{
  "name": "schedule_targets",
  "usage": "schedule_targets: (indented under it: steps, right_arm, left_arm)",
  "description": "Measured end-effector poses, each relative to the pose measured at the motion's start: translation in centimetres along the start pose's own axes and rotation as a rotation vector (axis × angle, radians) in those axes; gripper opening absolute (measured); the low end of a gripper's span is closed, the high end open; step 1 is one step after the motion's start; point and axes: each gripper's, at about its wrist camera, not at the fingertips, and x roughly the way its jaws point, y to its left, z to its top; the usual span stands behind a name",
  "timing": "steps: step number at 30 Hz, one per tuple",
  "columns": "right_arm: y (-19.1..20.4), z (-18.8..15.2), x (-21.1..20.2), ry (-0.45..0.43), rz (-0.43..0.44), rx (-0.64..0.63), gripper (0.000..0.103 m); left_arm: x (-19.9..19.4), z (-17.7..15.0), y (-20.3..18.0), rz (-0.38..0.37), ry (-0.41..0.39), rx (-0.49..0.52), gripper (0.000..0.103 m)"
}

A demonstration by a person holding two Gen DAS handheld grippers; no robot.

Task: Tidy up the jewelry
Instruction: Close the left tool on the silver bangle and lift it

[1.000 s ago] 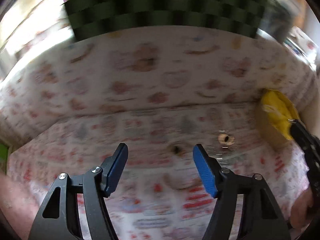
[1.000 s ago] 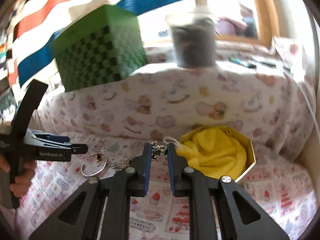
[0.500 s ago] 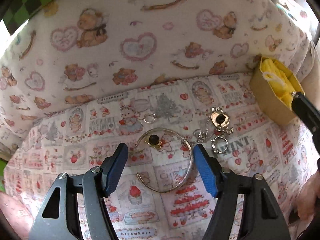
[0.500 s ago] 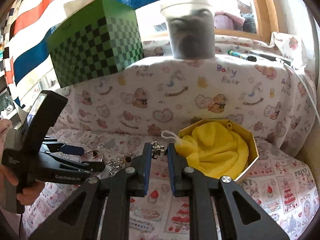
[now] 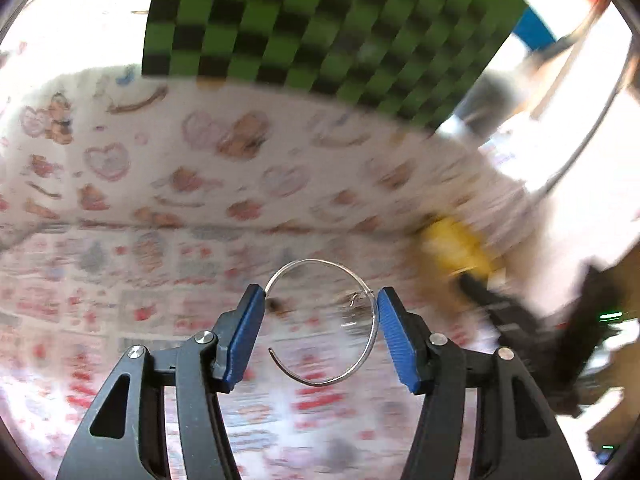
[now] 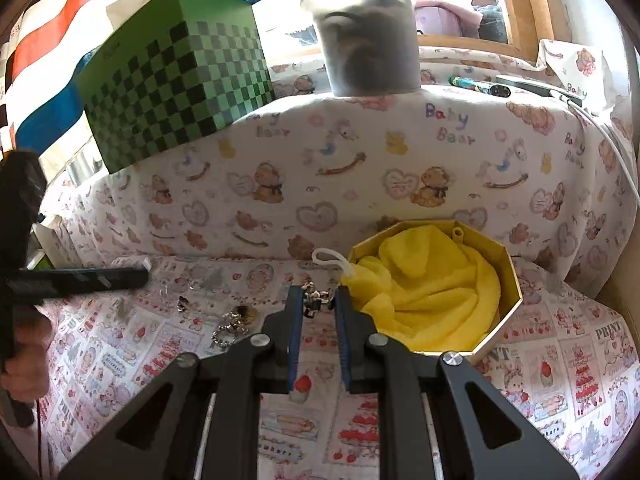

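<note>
My left gripper [image 5: 320, 294] has a thin open silver bangle [image 5: 374, 336] spanning its blue pads [image 5: 246, 332], lifted off the printed cloth; its jaws are closing on the bangle. My right gripper [image 6: 316, 300] is shut on a small silver piece [image 6: 314, 294] at its tips, just left of the gold box [image 6: 508, 268] lined with yellow cloth [image 6: 432, 292]. A chained pendant [image 6: 236, 320] and a small ring [image 6: 183, 303] lie on the cloth to its left. The left gripper [image 6: 132, 276] hangs blurred above them. The gold box [image 5: 452, 248] shows blurred at the right in the left wrist view.
A green checkered box [image 6: 176, 88] and a dark tub with a white lid [image 6: 368, 48] stand on the cloth-covered ledge behind. Pens [image 6: 476, 86] and a white cable [image 6: 612, 140] lie at the ledge's right. A hand [image 6: 24, 360] grips the left tool.
The left gripper came down over the bangle on the cloth, narrowed onto it and lifted it, swinging upward. The right gripper stayed put with its silver piece.
</note>
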Motion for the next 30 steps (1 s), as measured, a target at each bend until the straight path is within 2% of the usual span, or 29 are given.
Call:
schedule_targets:
  steps: [2,3,7,11,14,16,18,19,20,21,22,24,26,28,30]
  right_arm:
    - [-0.2,0.0,0.1,0.008,0.002,0.011,0.015]
    - [-0.3,0.0,0.2,0.013,0.004,0.016,0.015]
    - [-0.5,0.2,0.6,0.025,0.009,0.02,0.015]
    - [-0.3,0.2,0.5,0.02,0.012,0.007,0.015]
    - [-0.2,0.1,0.5,0.018,0.015,-0.001,0.015]
    - [-0.2,0.1,0.5,0.017,0.016,-0.001,0.015]
    - [-0.3,0.1,0.4,0.016,0.019,0.0,0.015]
    - [-0.3,0.1,0.4,0.017,0.02,-0.001,0.015]
    - [-0.3,0.1,0.4,0.02,0.022,-0.001,0.015]
    - [-0.3,0.1,0.5,0.023,0.023,-0.001,0.015]
    - [-0.3,0.1,0.5,0.024,0.024,-0.001,0.015]
    - [-0.3,0.1,0.5,0.025,0.025,-0.004,0.015]
    - [-0.3,0.1,0.5,0.024,0.025,-0.007,0.015]
    - [-0.2,0.1,0.5,0.024,0.027,-0.011,0.015]
    - [-0.1,0.1,0.5,0.026,0.028,-0.014,0.015]
  left_arm:
    - [-0.8,0.0,0.9,-0.103,-0.012,-0.039,0.057]
    - [-1.1,0.3,1.1,-0.117,-0.019,-0.051,0.057]
    - [-2.6,1.3,1.0,-0.075,-0.081,-0.016,0.057]
    - [-4.2,2.4,0.9,-0.112,-0.183,-0.014,0.057]
    - [-4.6,2.3,-0.2,0.01,-0.288,0.006,0.057]
    - [-4.8,2.3,-0.6,0.077,-0.298,0.038,0.057]
    - [-4.0,2.5,-1.2,0.146,-0.256,0.069,0.057]
    - [-2.8,2.7,-1.6,0.203,-0.187,0.093,0.057]
    - [-0.8,3.0,-1.7,0.312,-0.045,0.113,0.057]
    - [1.0,2.7,-1.2,0.397,0.067,0.091,0.057]
    - [2.3,2.4,-0.2,0.427,0.141,0.051,0.057]
    - [3.8,2.2,1.7,0.326,0.208,-0.013,0.057]
    - [4.0,2.4,2.9,0.263,0.229,-0.072,0.057]
    - [3.6,2.5,3.1,0.253,0.232,-0.059,0.057]
    - [2.7,2.5,3.1,0.293,0.215,-0.025,0.058]
